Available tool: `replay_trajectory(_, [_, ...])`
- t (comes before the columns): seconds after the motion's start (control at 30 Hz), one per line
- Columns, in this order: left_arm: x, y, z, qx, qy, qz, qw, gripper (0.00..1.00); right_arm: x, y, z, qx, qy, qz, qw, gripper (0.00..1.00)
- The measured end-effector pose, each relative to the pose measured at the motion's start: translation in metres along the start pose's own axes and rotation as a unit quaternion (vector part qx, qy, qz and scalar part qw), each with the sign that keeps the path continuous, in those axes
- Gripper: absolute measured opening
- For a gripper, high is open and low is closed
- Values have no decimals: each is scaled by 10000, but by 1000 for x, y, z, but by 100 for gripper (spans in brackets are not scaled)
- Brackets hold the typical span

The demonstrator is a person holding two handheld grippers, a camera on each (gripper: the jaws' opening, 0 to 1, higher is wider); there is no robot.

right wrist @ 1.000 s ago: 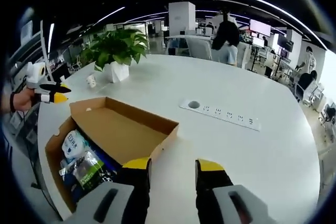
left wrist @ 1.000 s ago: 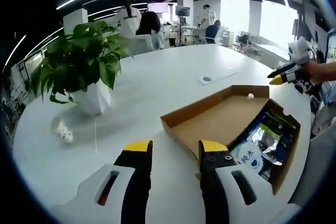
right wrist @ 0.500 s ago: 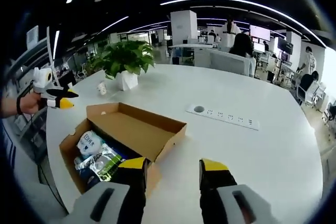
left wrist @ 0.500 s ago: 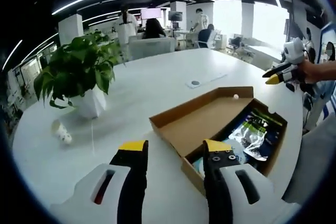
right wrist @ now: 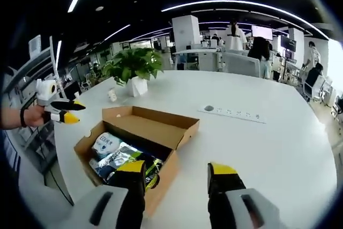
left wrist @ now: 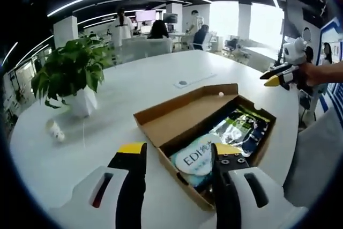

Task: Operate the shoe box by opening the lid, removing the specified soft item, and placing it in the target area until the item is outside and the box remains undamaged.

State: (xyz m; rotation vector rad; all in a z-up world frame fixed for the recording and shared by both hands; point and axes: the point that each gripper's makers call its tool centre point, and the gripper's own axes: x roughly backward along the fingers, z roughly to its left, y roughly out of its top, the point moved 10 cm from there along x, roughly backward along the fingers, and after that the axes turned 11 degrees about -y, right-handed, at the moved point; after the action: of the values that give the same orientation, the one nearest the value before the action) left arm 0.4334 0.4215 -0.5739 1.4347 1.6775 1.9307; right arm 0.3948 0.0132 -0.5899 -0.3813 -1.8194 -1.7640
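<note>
Shoe box [right wrist: 136, 138] open on top, lid [right wrist: 153, 123] folded flat behind it, packets [right wrist: 120, 156] reachable from above. Bare counter [right wrist: 257, 143] wide open right of box in right gripper view. Potted plant [left wrist: 69, 76] and small cup [left wrist: 53, 131] stand well apart from box.

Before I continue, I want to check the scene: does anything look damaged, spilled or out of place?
Nothing stands out. The shoe box sits open and intact on the table, packets inside; the potted plant stands upright.
</note>
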Motion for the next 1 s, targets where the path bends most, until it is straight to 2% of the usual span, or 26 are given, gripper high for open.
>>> replay_trajectory(0.33, [9, -22, -22, 193, -96, 33, 9998, 59, 15, -19, 17, 2, 142, 26, 9999, 45])
replay_trajectory(0.63, [11, -29, -35, 327, -110, -17, 9994, 60, 24, -26, 21, -66, 161, 10, 9998, 45])
replay_trajectory(0.73, [9, -30, -37, 360, -124, -12, 9993, 59, 26, -29, 23, 100, 106, 47, 9999, 45])
replay_trajectory(1.0, [-4, -27, -49, 551, -261, -36, 9981, 56, 30, -38, 27, -83, 156, 61, 9998, 44])
